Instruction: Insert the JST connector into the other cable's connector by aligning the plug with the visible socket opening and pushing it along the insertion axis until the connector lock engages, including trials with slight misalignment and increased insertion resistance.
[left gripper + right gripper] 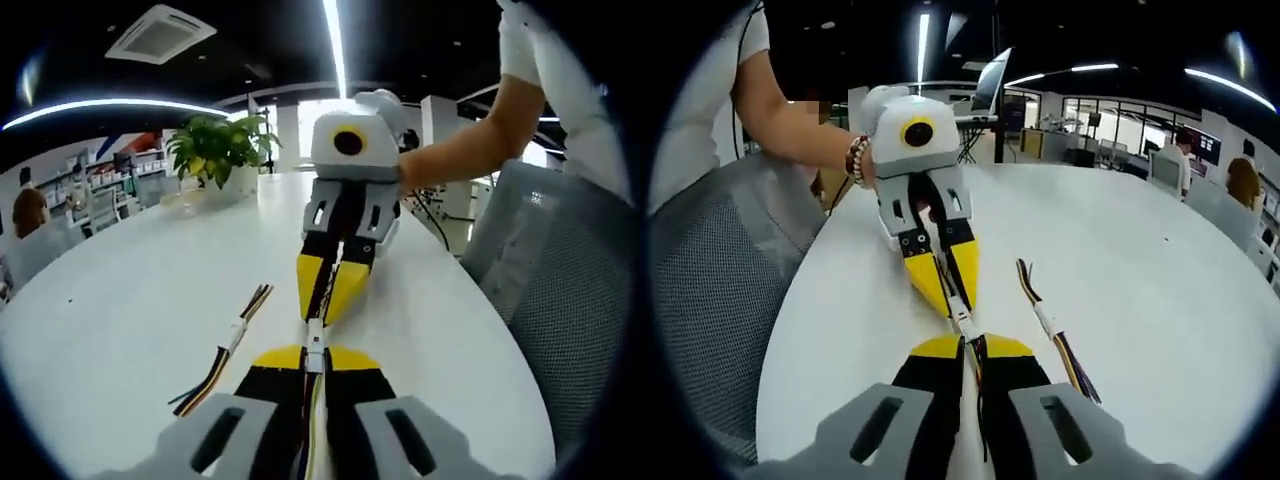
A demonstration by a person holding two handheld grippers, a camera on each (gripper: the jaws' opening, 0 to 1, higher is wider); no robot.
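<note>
In the left gripper view the left gripper (315, 357) rises nearest, its yellow-tipped jaws closed on a cable whose coloured wires run back between them. Its small white connector (316, 338) pokes out past the tips. To the left of these jaws a spare cable (226, 350) with a white connector at its middle lies loose on the white table (130, 300). Straight ahead the right gripper (327, 300) points back at the camera, jaws pinched together on its own cable end, its tips meeting the white connector. A person's forearm (470, 140) reaches in from the right behind it, with a grey mesh chair (560, 270) beyond.

In the right gripper view the right gripper (973, 345) is closed on dark wires; the left gripper (952, 298) faces it, tips at the white connector pair (962, 322). The spare cable (1052, 335) lies just right.
</note>
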